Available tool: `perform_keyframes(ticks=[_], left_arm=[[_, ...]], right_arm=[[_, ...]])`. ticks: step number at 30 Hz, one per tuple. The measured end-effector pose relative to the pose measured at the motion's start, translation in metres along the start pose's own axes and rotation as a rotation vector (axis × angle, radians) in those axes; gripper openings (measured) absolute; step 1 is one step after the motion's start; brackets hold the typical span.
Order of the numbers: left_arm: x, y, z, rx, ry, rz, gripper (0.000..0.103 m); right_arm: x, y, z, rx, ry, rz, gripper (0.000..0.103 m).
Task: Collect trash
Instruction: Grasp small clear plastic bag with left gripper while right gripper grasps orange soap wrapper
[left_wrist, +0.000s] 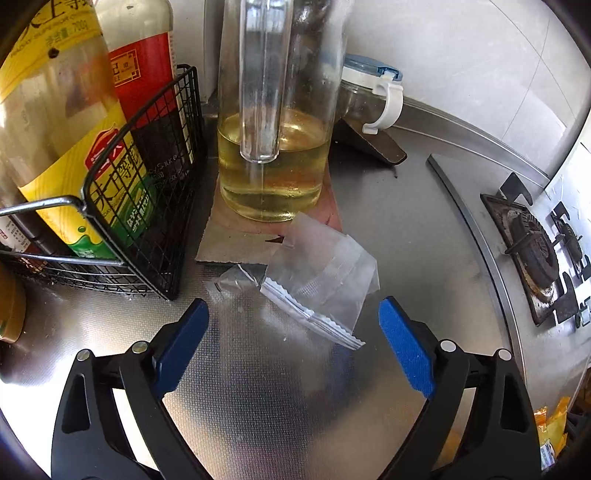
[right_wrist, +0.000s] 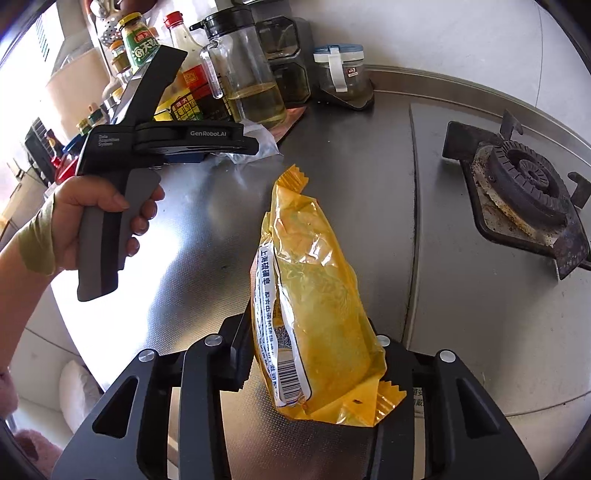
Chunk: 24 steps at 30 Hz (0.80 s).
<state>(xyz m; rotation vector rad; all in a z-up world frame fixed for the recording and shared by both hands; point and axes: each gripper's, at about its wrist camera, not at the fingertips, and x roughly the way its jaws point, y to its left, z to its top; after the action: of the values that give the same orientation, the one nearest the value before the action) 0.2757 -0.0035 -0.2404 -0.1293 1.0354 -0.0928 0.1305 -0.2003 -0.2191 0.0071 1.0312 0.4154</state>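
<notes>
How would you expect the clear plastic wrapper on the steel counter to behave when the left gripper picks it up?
The clear plastic wrapper looks thin and creased, so it will probably flop. It seems empty, hence light and apt to slide on the smooth steel counter. The left gripper stands open just short of it.

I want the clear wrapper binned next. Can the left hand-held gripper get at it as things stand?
Probably yes: the left hand-held gripper is open, and the clear crinkled plastic wrapper lies flat just ahead with nothing between; the glass oil jug stands behind it.

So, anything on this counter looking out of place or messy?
Yes. A torn clear wrapper lies crumpled on the steel counter ahead of the open left gripper. The stove burner looks crusted with residue.
</notes>
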Motion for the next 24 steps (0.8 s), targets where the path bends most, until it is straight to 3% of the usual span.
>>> perform_keyframes(ticks=[1, 3, 4, 6, 8, 13, 15, 24], left_arm=[[0.003, -0.001, 0.002, 0.006, 0.006, 0.000, 0.079], [0.009, -0.003, 0.003, 0.017, 0.021, -0.006, 0.060], [0.010, -0.006, 0.004, 0.030, 0.011, 0.007, 0.058], [0.010, -0.008, 0.005, 0.043, 0.013, 0.008, 0.037], [0.010, -0.010, 0.005, 0.053, 0.019, 0.005, 0.027], [0.002, -0.017, 0.000, 0.091, 0.003, 0.001, 0.017], [-0.002, -0.020, -0.002, 0.102, -0.008, -0.003, 0.008], [-0.059, -0.032, -0.031, 0.152, -0.061, -0.005, 0.004]], right_arm=[[0.000, -0.001, 0.001, 0.005, 0.001, 0.004, 0.038], [0.001, -0.001, 0.002, 0.011, 0.003, 0.006, 0.037], [0.001, -0.001, 0.003, 0.013, 0.003, 0.004, 0.037], [0.001, -0.001, 0.003, 0.015, 0.005, 0.006, 0.037], [0.002, 0.000, 0.002, 0.015, 0.006, 0.002, 0.037], [-0.001, 0.002, 0.001, 0.026, -0.002, 0.001, 0.034], [-0.002, 0.003, 0.001, 0.028, -0.004, -0.002, 0.033], [-0.029, 0.013, -0.016, 0.066, -0.043, -0.018, 0.027]])
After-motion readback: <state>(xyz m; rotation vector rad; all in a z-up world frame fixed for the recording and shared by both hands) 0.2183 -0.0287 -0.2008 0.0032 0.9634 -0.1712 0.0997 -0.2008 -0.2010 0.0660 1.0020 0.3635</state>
